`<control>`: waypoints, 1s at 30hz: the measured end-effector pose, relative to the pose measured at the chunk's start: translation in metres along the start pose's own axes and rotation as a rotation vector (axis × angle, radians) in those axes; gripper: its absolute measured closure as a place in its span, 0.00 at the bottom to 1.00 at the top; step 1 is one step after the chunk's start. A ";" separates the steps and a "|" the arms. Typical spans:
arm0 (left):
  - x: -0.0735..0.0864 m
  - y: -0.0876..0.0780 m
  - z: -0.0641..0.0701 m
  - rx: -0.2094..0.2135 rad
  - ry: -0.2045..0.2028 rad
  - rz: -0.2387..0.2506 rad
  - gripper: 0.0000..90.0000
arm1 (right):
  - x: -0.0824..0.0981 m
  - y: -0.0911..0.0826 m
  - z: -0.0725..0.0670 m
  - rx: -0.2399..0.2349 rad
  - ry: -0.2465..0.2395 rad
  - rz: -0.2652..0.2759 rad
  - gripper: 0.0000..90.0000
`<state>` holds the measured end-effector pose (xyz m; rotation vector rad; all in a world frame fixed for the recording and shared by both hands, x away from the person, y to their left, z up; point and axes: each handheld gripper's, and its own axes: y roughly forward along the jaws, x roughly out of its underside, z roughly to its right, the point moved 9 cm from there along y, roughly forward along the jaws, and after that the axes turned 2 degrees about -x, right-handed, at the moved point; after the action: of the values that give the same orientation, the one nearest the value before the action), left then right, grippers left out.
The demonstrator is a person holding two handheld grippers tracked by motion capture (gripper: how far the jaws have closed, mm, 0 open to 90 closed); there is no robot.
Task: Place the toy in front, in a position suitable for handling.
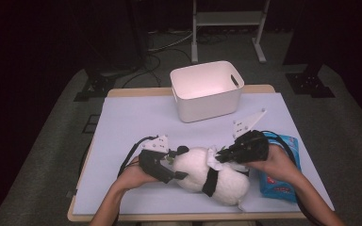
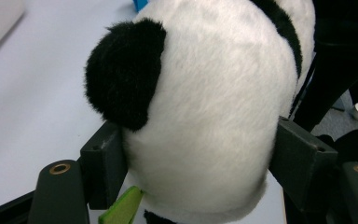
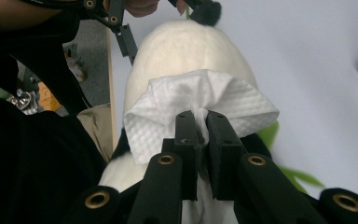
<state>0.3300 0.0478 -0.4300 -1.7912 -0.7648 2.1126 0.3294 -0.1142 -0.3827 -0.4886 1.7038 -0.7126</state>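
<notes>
**Panda toy held at the head, wipe pinched against its body**

The left gripper [image 1: 169, 165] has its jaws set on either side of the plush panda's [image 1: 212, 176] white head, pads pressing into the fur just under a black ear [image 2: 126, 74]; a green leaf [image 2: 121, 207] of the toy pokes out beside one jaw. The right gripper [image 1: 222, 155] has its jaws pressed together on a bunched white wipe [image 3: 200, 105], and the wipe lies against the panda's white fur; its own view shows the crumpled cloth fanning out above the fingertips.

The panda lies on its side at the near middle of the table [image 1: 132, 117], head toward the left gripper, a black band across its body. Just beside the right hand [image 1: 275, 162], at the table's right near edge, lies a blue wipe packet [image 1: 278, 181]. Farther off, at the table's far edge, stands a white bin [image 1: 207, 89] with handle slots, well apart from the toy.
</notes>
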 end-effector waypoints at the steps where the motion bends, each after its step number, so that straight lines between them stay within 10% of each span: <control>1: -0.001 0.000 -0.002 -0.002 -0.009 0.009 0.31 | -0.003 0.005 0.000 -0.010 -0.002 -0.001 0.92; 15: -0.032 -0.022 -0.018 -0.131 0.055 0.008 0.33 | -0.040 0.013 0.017 -0.009 -0.002 0.080 0.93; 30: -0.039 -0.010 -0.008 -0.045 0.023 0.062 0.22 | 0.013 -0.006 0.014 0.067 0.003 -0.039 0.94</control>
<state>0.3445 0.0375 -0.3925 -1.8821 -0.7667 2.1259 0.3393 -0.1300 -0.3896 -0.4746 1.6716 -0.7962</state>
